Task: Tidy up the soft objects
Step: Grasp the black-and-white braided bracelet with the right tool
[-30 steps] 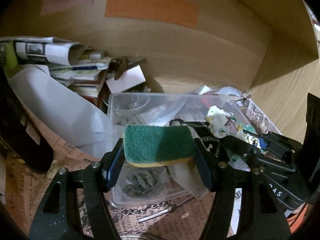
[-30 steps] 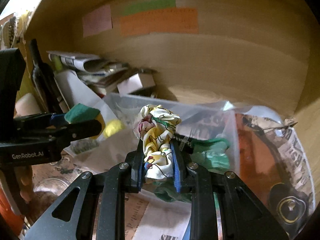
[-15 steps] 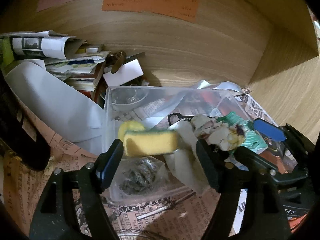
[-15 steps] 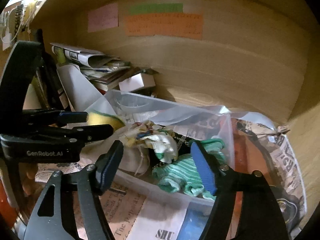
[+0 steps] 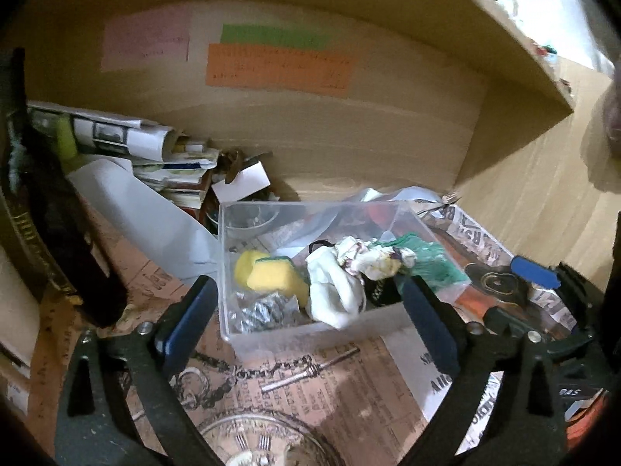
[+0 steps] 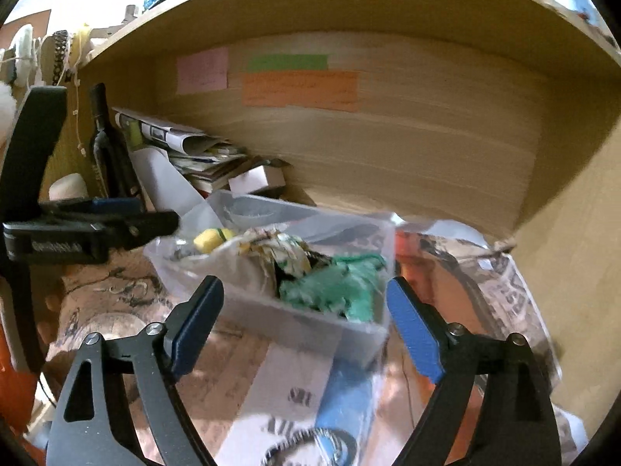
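A clear plastic bin (image 5: 295, 334) (image 6: 310, 322) stands on the shelf floor. In it lie a yellow sponge with a green scouring side (image 5: 271, 275) (image 6: 211, 239), a white cloth (image 5: 333, 291), a floral patterned cloth (image 5: 372, 260) (image 6: 279, 250) and a green knit cloth (image 5: 431, 264) (image 6: 333, 287). My left gripper (image 5: 306, 322) is open and empty, just in front of the bin. My right gripper (image 6: 304, 322) is open and empty, in front of the bin's right half. The left gripper also shows at the left of the right wrist view (image 6: 116, 225).
The shelf has a wooden back wall with coloured paper notes (image 5: 277, 66) and a side wall on the right. Stacked papers and books (image 5: 155, 159) and a dark bottle (image 6: 108, 143) stand at the left. A metal chain and pin (image 5: 302, 369) lie on printed paper before the bin.
Both grippers opened and let go: the sponge and the floral cloth dropped into the bin. Both grippers then drew back and up from the bin.
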The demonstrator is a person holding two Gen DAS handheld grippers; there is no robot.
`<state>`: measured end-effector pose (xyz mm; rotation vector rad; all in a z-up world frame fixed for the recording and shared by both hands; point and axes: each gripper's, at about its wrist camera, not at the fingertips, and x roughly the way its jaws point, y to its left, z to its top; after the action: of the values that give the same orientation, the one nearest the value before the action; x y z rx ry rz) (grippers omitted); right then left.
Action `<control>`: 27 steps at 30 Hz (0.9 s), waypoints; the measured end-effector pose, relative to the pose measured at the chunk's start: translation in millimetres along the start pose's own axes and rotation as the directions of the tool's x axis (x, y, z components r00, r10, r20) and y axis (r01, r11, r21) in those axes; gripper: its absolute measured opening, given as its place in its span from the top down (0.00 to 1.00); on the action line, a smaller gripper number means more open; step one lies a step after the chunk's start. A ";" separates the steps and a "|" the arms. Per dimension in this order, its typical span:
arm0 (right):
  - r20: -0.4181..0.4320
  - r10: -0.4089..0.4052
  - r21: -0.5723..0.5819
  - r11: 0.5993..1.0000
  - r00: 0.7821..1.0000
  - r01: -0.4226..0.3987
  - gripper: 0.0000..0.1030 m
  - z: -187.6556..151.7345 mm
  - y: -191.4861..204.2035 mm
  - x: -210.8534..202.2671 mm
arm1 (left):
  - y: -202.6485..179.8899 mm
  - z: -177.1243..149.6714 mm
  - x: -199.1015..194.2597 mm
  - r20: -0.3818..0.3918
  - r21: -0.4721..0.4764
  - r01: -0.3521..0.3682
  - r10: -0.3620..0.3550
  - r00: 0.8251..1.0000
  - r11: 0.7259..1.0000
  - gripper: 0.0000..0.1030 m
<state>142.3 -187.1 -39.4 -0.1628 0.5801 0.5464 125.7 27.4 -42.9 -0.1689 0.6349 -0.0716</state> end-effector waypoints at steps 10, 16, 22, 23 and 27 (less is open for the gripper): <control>-0.219 -0.007 0.046 0.999 0.976 0.017 0.18 -67.6 -7.2 14.0 | -5.3 -35.1 -14.4 -0.020 -0.002 -0.016 0.016 1.000 1.000 0.02; -0.305 0.002 0.063 0.998 0.953 0.018 0.25 -97.2 -3.8 27.1 | -6.2 -57.8 -6.6 -0.072 -0.004 -0.042 0.041 0.997 0.999 0.02; -0.294 -0.002 0.033 0.999 0.956 0.012 0.72 -97.0 3.1 22.2 | -6.0 -69.8 -5.8 -0.077 -0.023 -0.043 0.041 0.996 0.999 0.02; -0.295 0.001 0.034 0.999 0.956 0.009 0.78 -96.3 3.9 22.5 | -6.3 -70.7 -6.3 -0.075 -0.024 -0.044 0.042 0.996 0.999 0.02; -0.277 0.016 0.042 0.999 0.961 -0.005 0.87 -88.0 4.4 22.6 | -6.0 -68.9 -8.7 -0.056 -0.024 -0.046 0.045 0.997 0.999 0.02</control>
<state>113.9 -199.4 -124.9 -0.1995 0.8650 0.5252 77.6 13.3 -91.3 -0.1777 0.6949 -0.0246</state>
